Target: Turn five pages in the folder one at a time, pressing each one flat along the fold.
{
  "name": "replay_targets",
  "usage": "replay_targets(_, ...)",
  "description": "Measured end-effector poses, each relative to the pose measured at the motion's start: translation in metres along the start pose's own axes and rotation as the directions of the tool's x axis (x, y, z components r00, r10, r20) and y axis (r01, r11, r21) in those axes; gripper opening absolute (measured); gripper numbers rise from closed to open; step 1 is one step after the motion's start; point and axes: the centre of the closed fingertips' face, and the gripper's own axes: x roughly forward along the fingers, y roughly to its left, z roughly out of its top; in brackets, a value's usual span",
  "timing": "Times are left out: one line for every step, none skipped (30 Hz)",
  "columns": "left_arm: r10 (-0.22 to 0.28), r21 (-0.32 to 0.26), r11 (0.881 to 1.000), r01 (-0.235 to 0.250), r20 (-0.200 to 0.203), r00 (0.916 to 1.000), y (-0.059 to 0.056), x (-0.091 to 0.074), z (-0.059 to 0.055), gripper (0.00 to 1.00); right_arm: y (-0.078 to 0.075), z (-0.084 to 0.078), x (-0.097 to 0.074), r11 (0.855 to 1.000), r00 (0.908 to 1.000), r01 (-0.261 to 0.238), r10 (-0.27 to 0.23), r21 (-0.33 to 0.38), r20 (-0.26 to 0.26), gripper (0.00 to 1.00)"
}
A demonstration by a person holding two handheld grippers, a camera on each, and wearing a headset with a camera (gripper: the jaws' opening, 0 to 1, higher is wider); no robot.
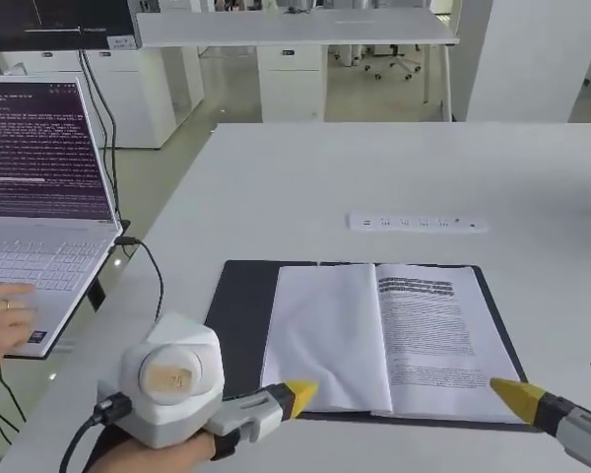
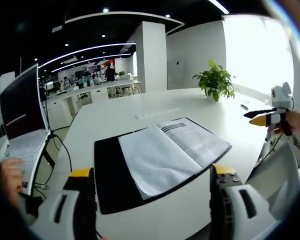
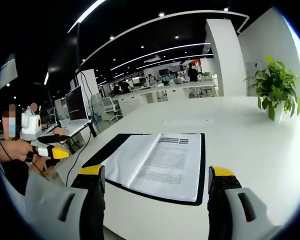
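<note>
The folder (image 1: 241, 315) lies open on the white table, with black covers, a blank white page (image 1: 320, 335) on the left and a printed page (image 1: 428, 330) on the right. My left gripper (image 1: 295, 396) hovers at the folder's near left corner, above the blank page's bottom edge. In the left gripper view it (image 2: 152, 172) is open, nothing between its yellow-tipped fingers, and the folder (image 2: 107, 170) lies just ahead. My right gripper (image 1: 522, 396) hangs off the near right corner, also open (image 3: 157, 171), facing the folder (image 3: 202, 165).
An open laptop (image 1: 39, 197) stands at the left with a hand (image 1: 0, 315) on its keyboard and a cable (image 1: 156, 271) trailing off it. A white power strip (image 1: 419, 223) lies beyond the folder. A potted plant (image 3: 277, 90) stands farther along the table.
</note>
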Motion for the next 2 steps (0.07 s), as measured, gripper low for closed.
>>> replay_targets(-0.003,0.004,1.000,0.003,0.001,1.0000,-0.0011,-0.0003,0.0000,0.93,0.0006,-0.0016,0.0012,1.000,1.0000,-0.004,0.003,-0.009,-0.002,0.84)
replay_targets(-0.003,0.004,1.000,0.003,0.002,1.0000,-0.0018,-0.0005,0.0000,0.93,0.0040,-0.0014,0.0015,1.000,0.9999,-0.010,0.010,-0.015,0.003,0.84)
